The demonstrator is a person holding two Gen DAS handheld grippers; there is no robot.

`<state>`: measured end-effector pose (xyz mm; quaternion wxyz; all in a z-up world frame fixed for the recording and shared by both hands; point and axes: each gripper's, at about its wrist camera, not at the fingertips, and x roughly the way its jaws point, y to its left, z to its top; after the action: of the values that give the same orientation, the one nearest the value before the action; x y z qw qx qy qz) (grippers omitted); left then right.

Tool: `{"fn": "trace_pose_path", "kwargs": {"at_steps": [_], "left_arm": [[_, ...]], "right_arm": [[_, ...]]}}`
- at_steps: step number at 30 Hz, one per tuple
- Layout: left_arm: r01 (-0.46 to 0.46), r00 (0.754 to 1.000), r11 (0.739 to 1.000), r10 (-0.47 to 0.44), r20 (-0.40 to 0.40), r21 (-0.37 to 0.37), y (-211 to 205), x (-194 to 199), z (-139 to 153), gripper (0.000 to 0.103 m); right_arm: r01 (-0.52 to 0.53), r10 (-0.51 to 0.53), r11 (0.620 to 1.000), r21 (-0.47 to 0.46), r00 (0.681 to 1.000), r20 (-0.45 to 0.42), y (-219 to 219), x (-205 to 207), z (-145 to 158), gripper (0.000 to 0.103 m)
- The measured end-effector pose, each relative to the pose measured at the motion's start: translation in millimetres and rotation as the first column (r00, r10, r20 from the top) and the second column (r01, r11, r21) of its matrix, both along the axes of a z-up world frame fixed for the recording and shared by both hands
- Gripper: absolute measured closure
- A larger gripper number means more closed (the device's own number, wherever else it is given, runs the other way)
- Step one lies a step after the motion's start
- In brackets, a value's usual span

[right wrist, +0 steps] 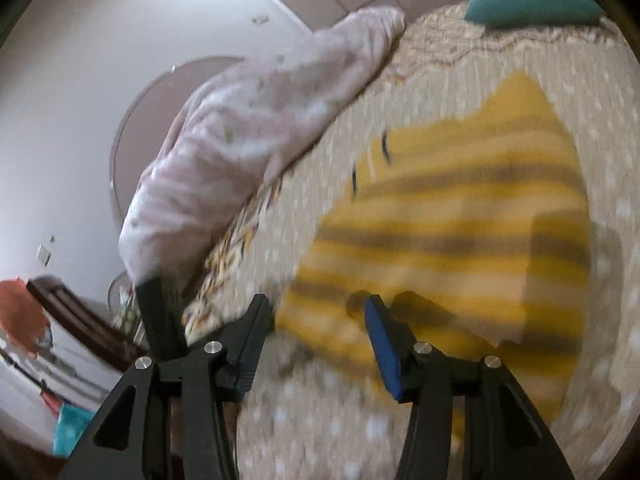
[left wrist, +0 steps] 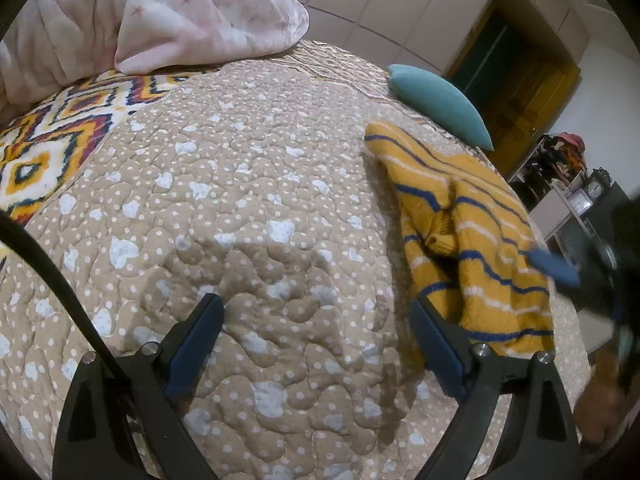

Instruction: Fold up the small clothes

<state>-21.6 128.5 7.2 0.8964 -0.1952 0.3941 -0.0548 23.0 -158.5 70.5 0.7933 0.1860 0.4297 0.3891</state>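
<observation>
The yellow striped sweater (left wrist: 472,240) lies crumpled on the bed's quilted bedspread (left wrist: 248,184), just short of the teal cushion (left wrist: 440,104). Its long axis appears to run away from both cameras, toward that cushion. From the left claw (left wrist: 316,344) the garment lies to the right, its near hem beside the right-hand finger; the jaws stand wide apart over bare quilt. The right claw (right wrist: 320,336) (view motion-blurred) points directly at the near hem (right wrist: 360,320), jaws apart and holding nothing. The right claw is judged nearer and better placed for the first grasp.
</observation>
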Motion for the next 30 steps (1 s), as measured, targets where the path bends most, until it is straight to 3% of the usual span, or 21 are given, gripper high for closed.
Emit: {"fn": "trace_pose_path", "kwargs": {"at_steps": [3, 5, 9, 13, 19, 21, 25, 28, 30], "left_arm": [[0.0, 1.0, 1.0, 0.0, 0.0, 0.002, 0.3, -0.4, 0.1, 0.011], [0.0, 1.0, 1.0, 0.0, 0.0, 0.001, 0.3, -0.4, -0.1, 0.011], [-0.001, 1.0, 1.0, 0.001, 0.005, -0.002, 0.8, -0.8, -0.5, 0.01], [-0.001, 1.0, 1.0, 0.001, 0.005, 0.002, 0.8, -0.7, -0.3, 0.01], [-0.001, 1.0, 1.0, 0.001, -0.003, 0.022, -1.6, 0.4, -0.4, 0.01], [-0.001, 1.0, 1.0, 0.001, -0.006, 0.031, -3.1, 1.2, 0.1, 0.01], [0.0, 1.0, 0.999, 0.001, -0.015, 0.052, -5.1, 2.6, 1.0, 0.01], [0.0, 1.0, 0.996, 0.003, -0.026, 0.085, -9.0, 4.6, 1.4, 0.01], [0.0, 0.999, 0.993, 0.004, -0.038, 0.118, -13.1, 6.3, 1.5, 0.01]], "right_arm": [[-0.003, 0.003, 1.0, -0.016, 0.999, -0.035, 23.9, 34.3, -7.1, 0.047], [-0.031, 0.033, 0.999, 0.023, 0.991, -0.132, 40.9, 59.7, -29.2, 0.047], [-0.027, 0.052, 0.992, 0.121, 0.977, -0.209, 54.3, 82.4, -41.2, 0.046], [-0.053, 0.077, 0.99, 0.132, 0.98, -0.183, 53.9, 77.2, -42.9, 0.046], [-0.043, 0.092, 0.967, 0.251, 0.978, -0.186, 32.7, 63.9, -50.3, 0.047], [-0.032, 0.08, 0.971, 0.238, 0.977, -0.198, 24.2, 51.3, -46.6, 0.046], [-0.046, 0.061, 0.985, 0.166, 0.994, -0.089, -7.2, -1.4, -25.4, 0.036], [0.066, -0.066, 0.998, -0.001, 0.998, 0.021, -42.2, -40.9, -19.0, 0.032], [0.165, -0.162, 0.985, -0.054, 0.985, 0.053, -69.4, -60.3, -24.3, 0.032]]}}
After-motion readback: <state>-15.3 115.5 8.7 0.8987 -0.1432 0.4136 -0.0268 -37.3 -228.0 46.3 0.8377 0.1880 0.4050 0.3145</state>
